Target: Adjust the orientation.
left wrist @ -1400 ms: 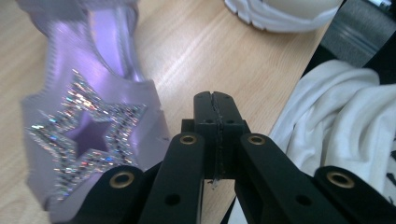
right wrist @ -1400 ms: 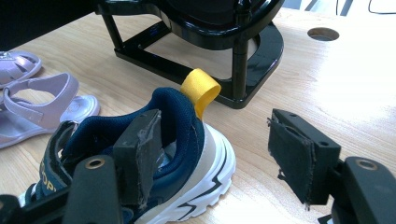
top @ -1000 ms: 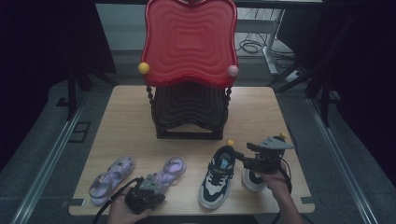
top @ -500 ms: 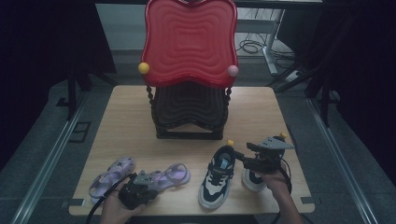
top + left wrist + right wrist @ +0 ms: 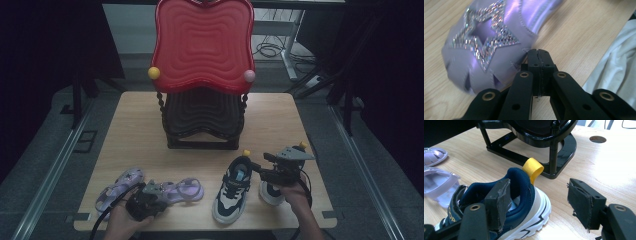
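Note:
A purple sandal (image 5: pixel 182 190) with a glitter star (image 5: pixel 486 37) lies crosswise near the table's front edge. My left gripper (image 5: pixel 159 194) is shut, its tips (image 5: pixel 539 53) pinched at the sandal's rim. A second purple sandal (image 5: pixel 117 184) lies to its left. The navy and white sneaker (image 5: pixel 234 189) stands to the right, with a yellow heel loop (image 5: pixel 532 168). My right gripper (image 5: pixel 256 167) is open around that heel (image 5: pixel 524 202): one jaw sits inside the collar, the other well clear outside. Another sneaker (image 5: pixel 270 194) lies under the right hand.
A red-backed chair with a black base (image 5: pixel 200 125) stands mid-table, just behind the sneaker's heel (image 5: pixel 529 157). Something white (image 5: pixel 614 65) lies right of the left gripper's tips. A round hole (image 5: pixel 597 138) is cut in the tabletop beyond the chair base.
The right-hand purple sandal swung from a slanted pose to lying crosswise, moving with the left gripper. The right gripper and the sneakers have not moved.

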The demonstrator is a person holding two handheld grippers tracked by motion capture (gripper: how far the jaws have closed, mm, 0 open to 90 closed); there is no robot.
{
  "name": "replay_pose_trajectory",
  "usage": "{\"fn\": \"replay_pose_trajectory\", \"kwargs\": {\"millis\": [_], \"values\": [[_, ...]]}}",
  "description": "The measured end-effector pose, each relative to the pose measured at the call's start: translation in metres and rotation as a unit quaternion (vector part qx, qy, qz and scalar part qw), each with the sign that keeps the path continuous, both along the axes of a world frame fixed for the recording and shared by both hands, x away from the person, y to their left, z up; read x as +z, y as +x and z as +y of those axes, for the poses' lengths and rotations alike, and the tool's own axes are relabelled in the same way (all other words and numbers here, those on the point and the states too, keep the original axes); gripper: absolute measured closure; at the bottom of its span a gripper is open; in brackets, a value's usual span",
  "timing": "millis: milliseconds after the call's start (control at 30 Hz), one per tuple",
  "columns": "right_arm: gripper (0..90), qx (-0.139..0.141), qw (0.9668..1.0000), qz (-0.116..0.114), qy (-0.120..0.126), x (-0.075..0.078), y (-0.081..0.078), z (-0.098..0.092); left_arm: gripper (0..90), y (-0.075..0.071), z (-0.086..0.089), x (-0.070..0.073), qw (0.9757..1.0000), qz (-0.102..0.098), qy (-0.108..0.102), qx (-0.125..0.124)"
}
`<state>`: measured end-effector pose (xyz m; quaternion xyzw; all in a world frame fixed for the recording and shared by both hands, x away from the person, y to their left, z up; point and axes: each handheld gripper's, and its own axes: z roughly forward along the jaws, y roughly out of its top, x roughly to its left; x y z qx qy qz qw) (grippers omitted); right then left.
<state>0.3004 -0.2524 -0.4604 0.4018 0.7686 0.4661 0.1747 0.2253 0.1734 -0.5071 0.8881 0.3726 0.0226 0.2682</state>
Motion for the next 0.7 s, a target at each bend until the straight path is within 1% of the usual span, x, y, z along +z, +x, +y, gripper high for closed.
{"fn": "replay_pose_trajectory", "kwargs": {"millis": [133, 367, 467, 600, 700], "values": [[34.1, -0.006, 1.0, -0.004, -0.001, -0.001, 0.0, -0.001, 89.0, 0.002, 0.007, 0.001, 0.9999, -0.006, 0.002, 0.016], [34.4, -0.008, 0.9999, -0.011, 0.0, 0.0, -0.001, 0.0, 89.1, 0.007, 0.01, 0.003, 0.9998, -0.006, -0.001, 0.019], [34.4, -0.008, 0.9999, -0.011, 0.0, 0.0, -0.001, 0.0, 89.4, 0.009, 0.013, 0.002, 0.9997, -0.002, 0.002, 0.023], [34.5, -0.011, 0.9999, -0.012, 0.001, 0.001, -0.001, -0.001, 89.2, 0.012, 0.016, 0.002, 0.9995, -0.005, 0.008, 0.03], [34.6, -0.012, 0.9998, -0.014, 0.002, 0.001, -0.001, -0.001, 89.2, 0.016, 0.016, 0.004, 0.9995, -0.004, 0.011, 0.028]]}}
